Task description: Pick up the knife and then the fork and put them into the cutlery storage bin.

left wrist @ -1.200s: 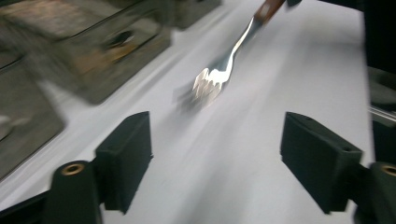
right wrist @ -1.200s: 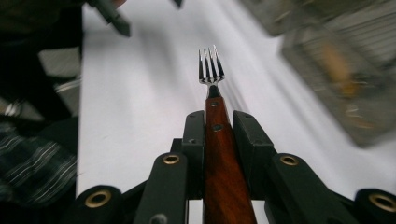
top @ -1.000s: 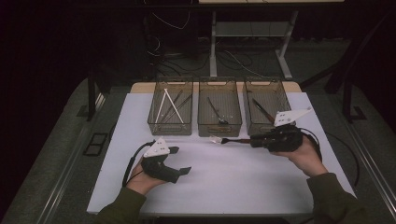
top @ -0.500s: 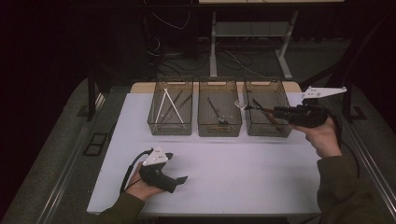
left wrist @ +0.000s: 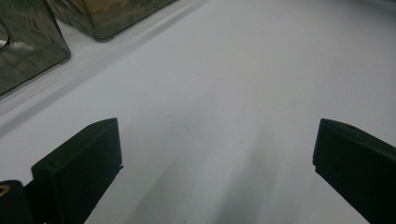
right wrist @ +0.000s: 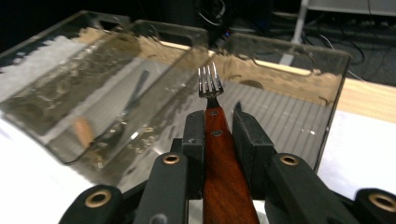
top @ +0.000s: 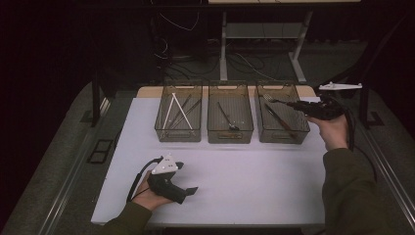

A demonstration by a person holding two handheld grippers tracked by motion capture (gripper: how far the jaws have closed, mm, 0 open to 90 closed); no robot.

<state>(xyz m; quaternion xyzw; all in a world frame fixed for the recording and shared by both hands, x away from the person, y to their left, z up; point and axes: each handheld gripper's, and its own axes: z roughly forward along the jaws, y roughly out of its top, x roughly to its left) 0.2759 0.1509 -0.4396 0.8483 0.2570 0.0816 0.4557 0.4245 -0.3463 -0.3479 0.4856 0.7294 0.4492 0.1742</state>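
On the left, the left tongs (top: pixel 188 190) rest low on the white table (top: pixel 254 181), near its front edge. Their jaws have just been opening and now stand wide, with nothing between them but bare, matt tabletop. Since a second ago this hand has hardly shifted.

Behind it stand three clear, smoky plastic bins in a row. The left bin (top: pixel 178 134) holds thin white sticks and a dark utensil or two, lying crossed. The middle bin (top: pixel 230 134) holds a slim metal utensil, perhaps a spoon.

At the right, the change is plain. A second ago the right tongs (top: pixel 288 103) held the fork (right wrist: pixel 211 86) low over the table, in front of the bins; now they have carried it up and across to the right bin (top: pixel 284 136), where a dark-handled piece already lies. The tongs are narrow, clamped on the fork's smooth reddish wood handle with its two metal rivets; the shiny steel tines jut out past the jaws, over the bin's open top. By my reading, sorting this fork is nearly done, with only the lowering and release left.
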